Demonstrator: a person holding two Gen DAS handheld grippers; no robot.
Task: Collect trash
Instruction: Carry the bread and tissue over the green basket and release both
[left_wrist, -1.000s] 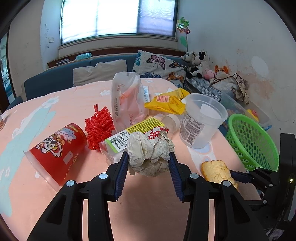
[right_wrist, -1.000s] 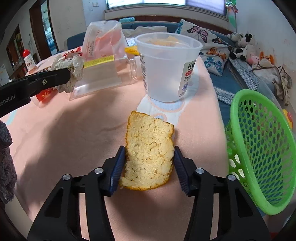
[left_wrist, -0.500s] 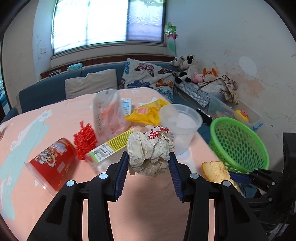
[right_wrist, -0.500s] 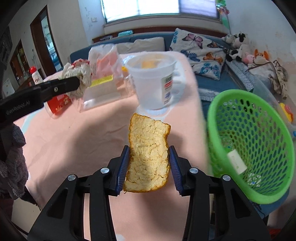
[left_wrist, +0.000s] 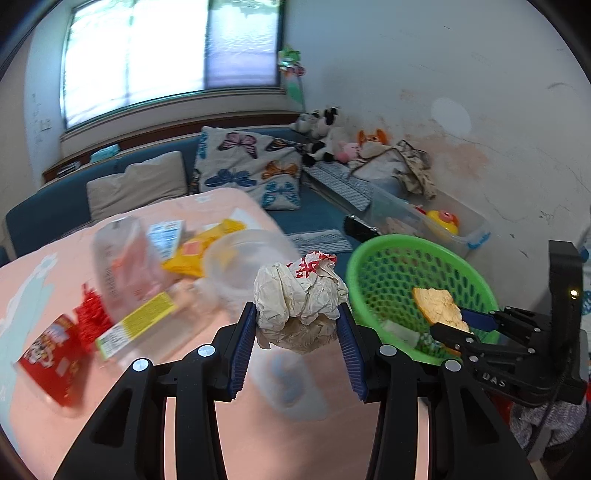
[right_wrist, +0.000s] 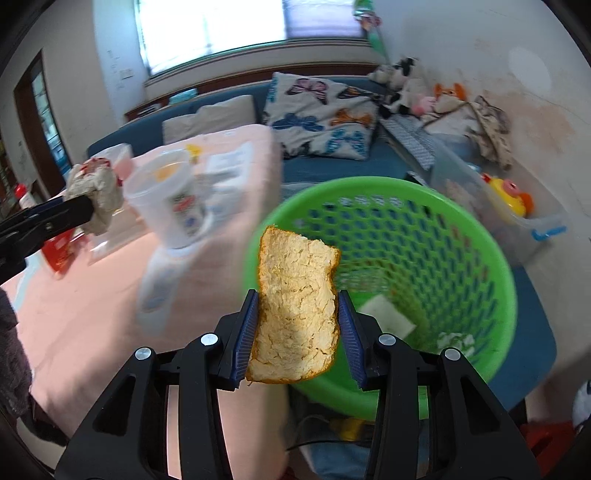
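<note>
My left gripper (left_wrist: 297, 332) is shut on a crumpled paper ball (left_wrist: 299, 295) and holds it above the pink table's (left_wrist: 258, 435) right edge. My right gripper (right_wrist: 297, 332) is shut on a slice of bread (right_wrist: 295, 306) and holds it over the near rim of the green basket (right_wrist: 480, 258). The left wrist view shows the bread (left_wrist: 437, 306) over the basket (left_wrist: 380, 269), to the right of the paper ball. The basket holds a white scrap (right_wrist: 388, 314).
Still on the table are a clear plastic tub (left_wrist: 240, 262), a yellow packet (left_wrist: 199, 251), a clear bag (left_wrist: 122, 269), a bottle with a yellow label (left_wrist: 136, 325), red shreds (left_wrist: 92, 317) and a red cup (left_wrist: 51, 365). A blue sofa with cushions (left_wrist: 251, 166) stands behind.
Both grippers have lifted off the table and swung right toward the basket. The bread is now over the basket's rim. The paper ball has moved right with the left gripper.
</note>
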